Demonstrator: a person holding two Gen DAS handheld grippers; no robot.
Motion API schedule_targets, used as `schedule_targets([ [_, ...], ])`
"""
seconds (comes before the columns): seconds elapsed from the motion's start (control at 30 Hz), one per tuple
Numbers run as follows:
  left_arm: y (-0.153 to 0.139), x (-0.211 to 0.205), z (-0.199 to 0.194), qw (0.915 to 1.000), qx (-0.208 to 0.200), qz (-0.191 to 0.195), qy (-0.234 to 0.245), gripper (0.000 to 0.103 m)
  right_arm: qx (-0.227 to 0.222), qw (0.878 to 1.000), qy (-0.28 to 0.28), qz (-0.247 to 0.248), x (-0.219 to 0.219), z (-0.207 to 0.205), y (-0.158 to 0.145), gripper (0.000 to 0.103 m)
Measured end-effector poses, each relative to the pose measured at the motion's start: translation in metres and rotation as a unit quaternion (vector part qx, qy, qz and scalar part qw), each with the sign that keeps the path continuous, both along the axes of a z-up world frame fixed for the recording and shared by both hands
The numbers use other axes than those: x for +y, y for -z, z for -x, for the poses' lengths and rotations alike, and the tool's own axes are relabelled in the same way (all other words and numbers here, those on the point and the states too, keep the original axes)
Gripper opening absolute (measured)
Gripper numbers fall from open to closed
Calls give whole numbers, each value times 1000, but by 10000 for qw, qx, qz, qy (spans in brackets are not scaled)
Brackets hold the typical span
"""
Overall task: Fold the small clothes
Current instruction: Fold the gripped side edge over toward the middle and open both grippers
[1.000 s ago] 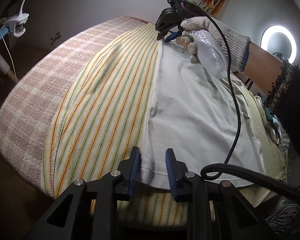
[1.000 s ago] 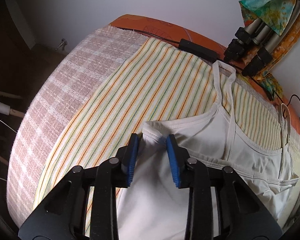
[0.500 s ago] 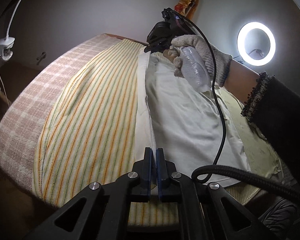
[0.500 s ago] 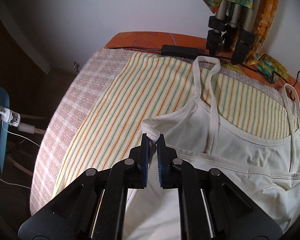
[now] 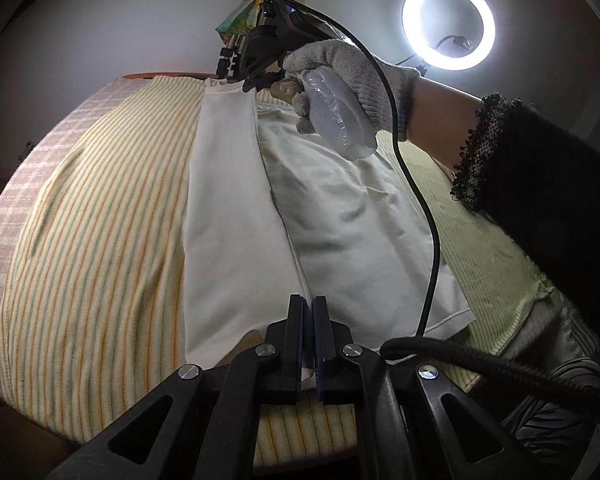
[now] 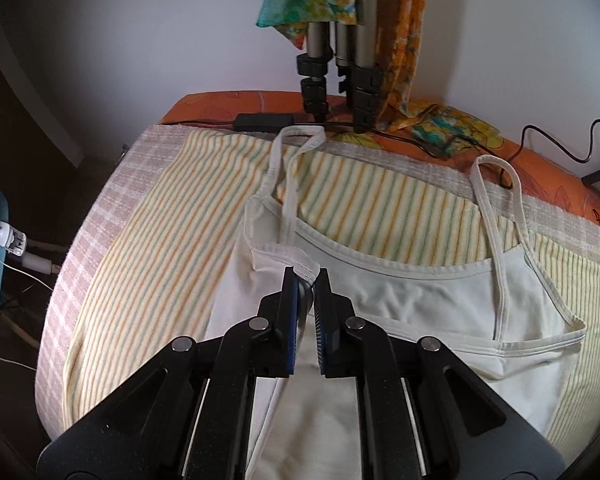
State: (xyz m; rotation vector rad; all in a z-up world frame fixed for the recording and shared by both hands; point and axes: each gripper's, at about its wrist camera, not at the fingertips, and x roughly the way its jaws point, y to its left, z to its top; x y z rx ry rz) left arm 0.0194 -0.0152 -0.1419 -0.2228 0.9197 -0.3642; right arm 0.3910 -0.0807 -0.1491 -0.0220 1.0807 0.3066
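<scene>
A white camisole with thin straps lies on a striped yellow towel. Its left side is lifted and drawn over the body as a long flap. My left gripper is shut on the flap's near hem corner. My right gripper, seen far off in the left wrist view in a gloved hand, is shut on the flap's top edge near the underarm. Both straps rest flat on the towel.
The towel lies on a pink checked blanket over an orange surface. Tripod legs draped with a colourful cloth, a black adapter and cables stand at the far edge. A ring light glows at the right.
Both grippers shut on the camisole's left edge, then lifted it and carried it rightward over the body, so a wide flap now stands folded up.
</scene>
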Motion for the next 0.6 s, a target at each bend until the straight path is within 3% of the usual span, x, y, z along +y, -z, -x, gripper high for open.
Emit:
schedule_targets([
  [0.13, 10, -12, -7, 9997, 184, 46, 121, 2, 39, 9999, 45, 130, -9, -3, 13, 9],
  [0.23, 15, -20, -10, 9994, 273, 4, 191, 22, 110, 9999, 21, 99, -12, -6, 19, 9],
  [0.33, 15, -24, -7, 9994, 239, -111, 238, 26, 128, 9998, -3, 149, -14, -6, 23, 9],
  [0.4, 14, -25, -4, 9994, 207, -173, 226, 27, 113, 9999, -3, 129, -16, -6, 23, 17],
  [0.47, 13, -26, -3, 9994, 169, -250, 193, 31, -39, 9998, 56, 210, -20, -4, 22, 41],
  [0.53, 10, -25, 0, 9992, 85, -349, 148, 32, -136, 9997, 150, 164, -28, -2, 16, 48],
  [0.6, 5, -26, 2, 9988, -18, -471, 103, 35, -180, 9996, 209, 41, -35, 1, 9, 49],
])
